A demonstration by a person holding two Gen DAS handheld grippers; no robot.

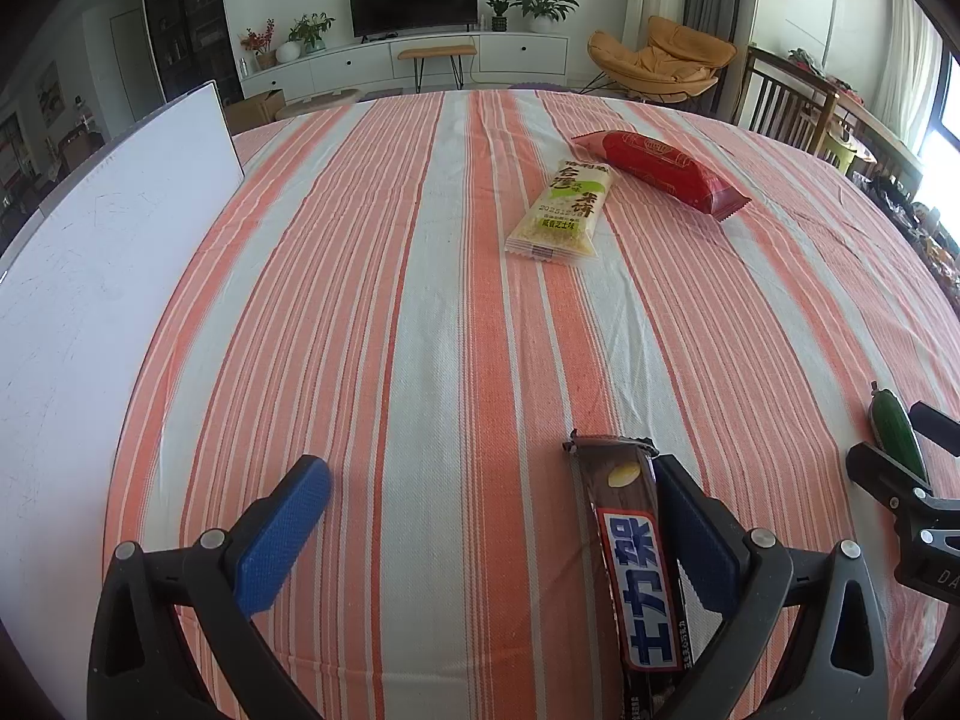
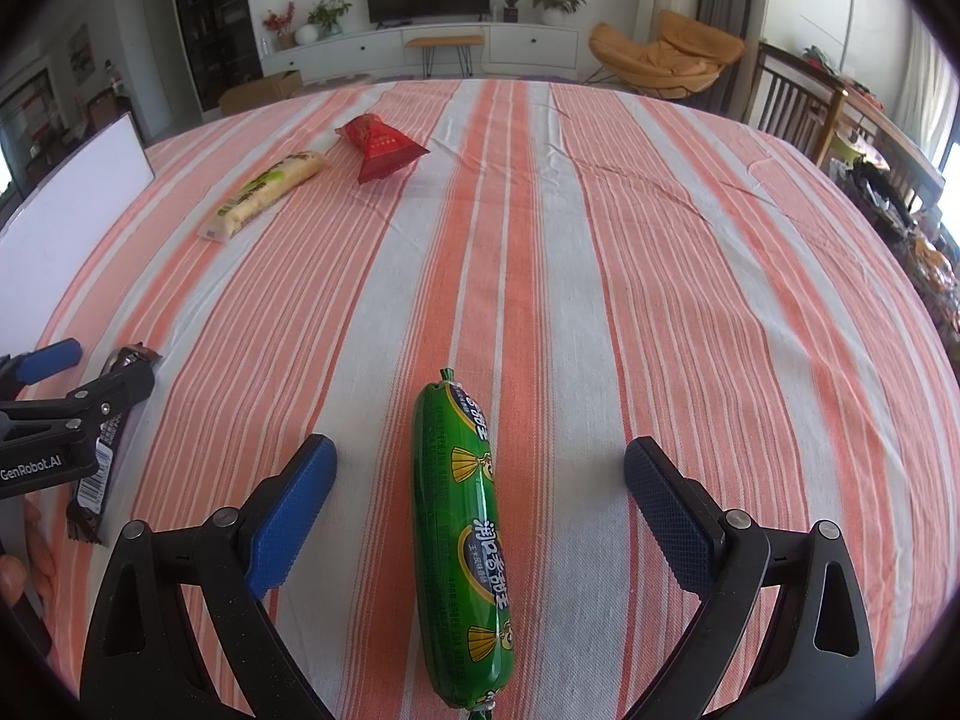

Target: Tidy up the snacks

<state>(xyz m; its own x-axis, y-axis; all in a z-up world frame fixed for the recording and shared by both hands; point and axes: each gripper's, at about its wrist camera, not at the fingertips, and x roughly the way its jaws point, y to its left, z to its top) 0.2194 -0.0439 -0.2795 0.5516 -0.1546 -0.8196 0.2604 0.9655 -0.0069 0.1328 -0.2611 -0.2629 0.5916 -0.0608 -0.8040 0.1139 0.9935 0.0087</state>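
A brown chocolate bar point(image 1: 639, 564) lies on the striped cloth against the inner face of my left gripper's right finger; the left gripper point(image 1: 489, 480) is open wide around it. The same bar point(image 2: 108, 450) shows at the left of the right wrist view, partly hidden by the left gripper point(image 2: 90, 372). A green sausage point(image 2: 462, 540) lies lengthwise between the fingers of my open right gripper point(image 2: 480, 462), touching neither pad. It also shows as a green sausage point(image 1: 894, 435) beside the right gripper point(image 1: 888, 438). Farther off lie a pale rice-cake packet point(image 1: 561, 210) and a red packet point(image 1: 663, 171).
A white board point(image 1: 102, 276) stands along the table's left side. The orange-and-white striped cloth point(image 2: 600, 240) covers the whole table. Behind it are an orange chair point(image 1: 660, 60), wooden chairs point(image 1: 786, 96) at right and a TV cabinet. A hand point(image 2: 24, 564) shows at the left edge.
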